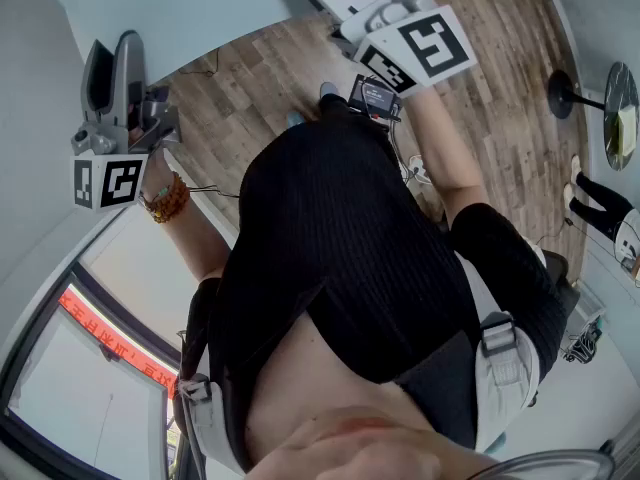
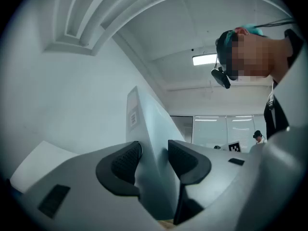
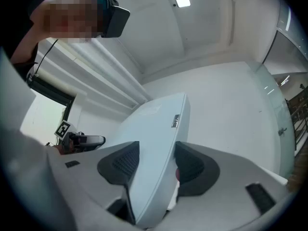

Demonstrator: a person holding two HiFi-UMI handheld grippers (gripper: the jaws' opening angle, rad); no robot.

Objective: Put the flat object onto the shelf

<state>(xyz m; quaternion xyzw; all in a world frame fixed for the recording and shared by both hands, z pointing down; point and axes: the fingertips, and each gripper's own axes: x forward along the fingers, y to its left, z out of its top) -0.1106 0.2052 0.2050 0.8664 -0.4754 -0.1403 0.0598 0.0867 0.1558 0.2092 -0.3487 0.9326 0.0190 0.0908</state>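
Flat object [image 3: 154, 138], pale and thin, is held up beside the person's black top [image 1: 340, 248]: the right gripper [image 3: 155, 161] is clamped on its edge, and the left gripper [image 2: 153, 155] pinches a like edge. Such narrow edge holds could let it pivot and slip; no shelf shows.
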